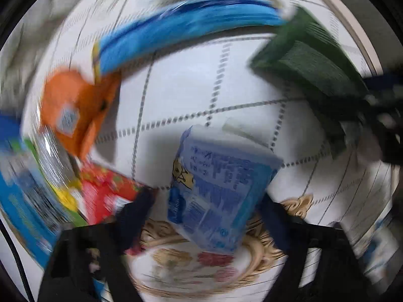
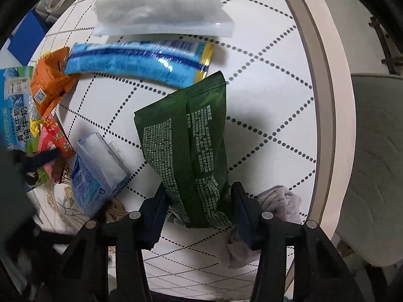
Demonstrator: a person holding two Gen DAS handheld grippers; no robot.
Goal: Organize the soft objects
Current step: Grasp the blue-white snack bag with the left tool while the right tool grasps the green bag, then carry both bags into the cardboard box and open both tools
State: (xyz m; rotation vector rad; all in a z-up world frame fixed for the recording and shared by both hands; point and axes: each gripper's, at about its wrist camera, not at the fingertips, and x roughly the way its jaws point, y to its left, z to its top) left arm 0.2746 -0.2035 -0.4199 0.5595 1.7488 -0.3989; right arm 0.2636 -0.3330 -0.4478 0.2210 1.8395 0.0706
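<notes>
A blue and white tissue pack (image 1: pixel 216 193) lies on the white dotted tablecloth (image 1: pixel 181 85), between the fingers of my left gripper (image 1: pixel 204 216). The jaws stand apart around it, with a gap on the left side; the view is blurred. A green printed pouch (image 2: pixel 186 146) lies lengthwise in front of my right gripper (image 2: pixel 199 203). Both pads press on its near end, which looks pinched. In the left wrist view the same green pouch (image 1: pixel 314 68) shows at the upper right.
A long blue packet (image 2: pixel 136 60), an orange packet (image 2: pixel 50 83), a red packet (image 2: pixel 53 136) and a blue milk box (image 2: pixel 15 105) lie at the left. A white padded bag (image 2: pixel 161 5) sits at the back, a grey cloth (image 2: pixel 279 201) by the table's edge (image 2: pixel 325 100), a chair (image 2: pixel 372 163) beyond.
</notes>
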